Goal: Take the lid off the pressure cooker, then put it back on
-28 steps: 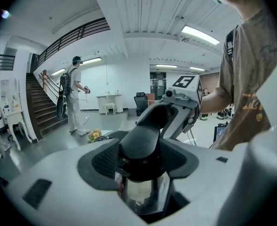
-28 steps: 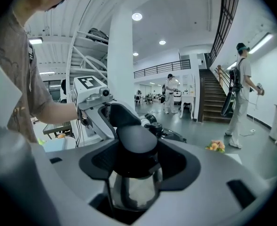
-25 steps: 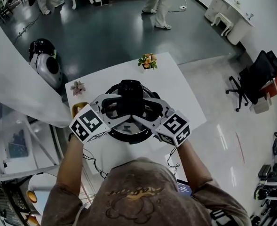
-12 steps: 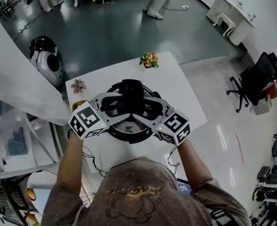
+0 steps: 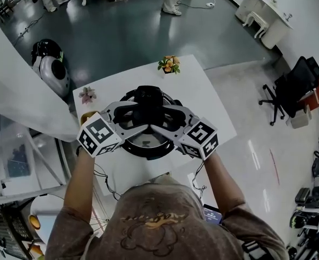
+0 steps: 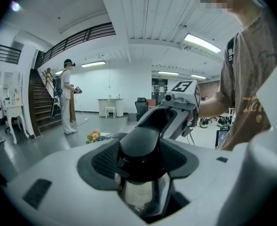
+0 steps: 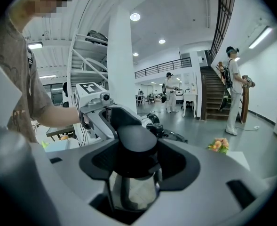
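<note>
Lid handle (image 5: 147, 103): long axis runs up-frame, mid-picture. Left gripper (image 6: 140, 161) and right gripper (image 7: 133, 160) face each other across it, jaws wide, both clamped on it.

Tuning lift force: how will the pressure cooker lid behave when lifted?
Probably rigid and heavyish: shiny metal shows under the black handle. With left gripper and right gripper both on it, uneven lifting might tilt it.

Pressure cooker (image 5: 147, 155) mostly hidden under left gripper (image 6: 140, 160), right gripper (image 7: 138, 163); lid handle (image 6: 139, 142) partly
</note>
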`<action>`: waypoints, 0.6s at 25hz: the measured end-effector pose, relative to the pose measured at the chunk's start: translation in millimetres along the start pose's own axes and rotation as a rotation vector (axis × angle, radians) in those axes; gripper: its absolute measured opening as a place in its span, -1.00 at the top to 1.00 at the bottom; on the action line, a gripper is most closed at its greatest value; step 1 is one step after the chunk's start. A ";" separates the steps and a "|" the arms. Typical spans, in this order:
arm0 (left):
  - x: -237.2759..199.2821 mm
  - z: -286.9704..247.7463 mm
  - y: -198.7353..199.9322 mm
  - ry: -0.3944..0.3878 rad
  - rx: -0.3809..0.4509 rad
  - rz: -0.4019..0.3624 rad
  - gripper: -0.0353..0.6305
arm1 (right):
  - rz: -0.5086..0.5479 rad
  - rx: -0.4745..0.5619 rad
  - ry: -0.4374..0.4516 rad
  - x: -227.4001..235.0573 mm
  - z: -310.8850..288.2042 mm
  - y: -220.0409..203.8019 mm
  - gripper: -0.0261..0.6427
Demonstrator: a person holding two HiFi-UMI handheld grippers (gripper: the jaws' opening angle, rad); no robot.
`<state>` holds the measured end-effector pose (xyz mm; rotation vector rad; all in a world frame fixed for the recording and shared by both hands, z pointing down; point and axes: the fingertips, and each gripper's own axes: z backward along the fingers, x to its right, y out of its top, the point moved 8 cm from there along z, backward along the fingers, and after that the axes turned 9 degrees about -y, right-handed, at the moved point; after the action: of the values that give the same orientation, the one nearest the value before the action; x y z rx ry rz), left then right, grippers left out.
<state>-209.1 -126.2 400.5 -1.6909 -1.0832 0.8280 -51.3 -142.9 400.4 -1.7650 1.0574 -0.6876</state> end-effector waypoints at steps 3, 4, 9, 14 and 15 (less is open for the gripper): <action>2.3 0.0 -0.3 0.021 0.001 0.011 0.08 | 0.010 0.001 0.017 1.6 -0.5 0.3 0.16; 2.5 0.2 -0.5 0.028 0.001 0.014 0.08 | 0.012 0.001 0.025 2.2 -1.0 0.6 0.16; 5.1 -0.7 -3.2 0.080 0.007 0.034 0.08 | 0.031 -0.006 0.074 6.7 -4.9 -0.6 0.16; 12.7 -1.7 -2.2 0.172 0.013 0.067 0.08 | 0.071 -0.007 0.160 14.7 -7.8 1.7 0.16; 14.8 -1.9 -2.1 0.191 0.015 0.074 0.08 | 0.078 -0.008 0.180 15.9 -8.2 2.0 0.16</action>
<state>-202.5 -112.8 402.3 -1.7677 -0.8868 0.7024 -51.1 -160.8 401.9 -1.6825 1.2457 -0.8058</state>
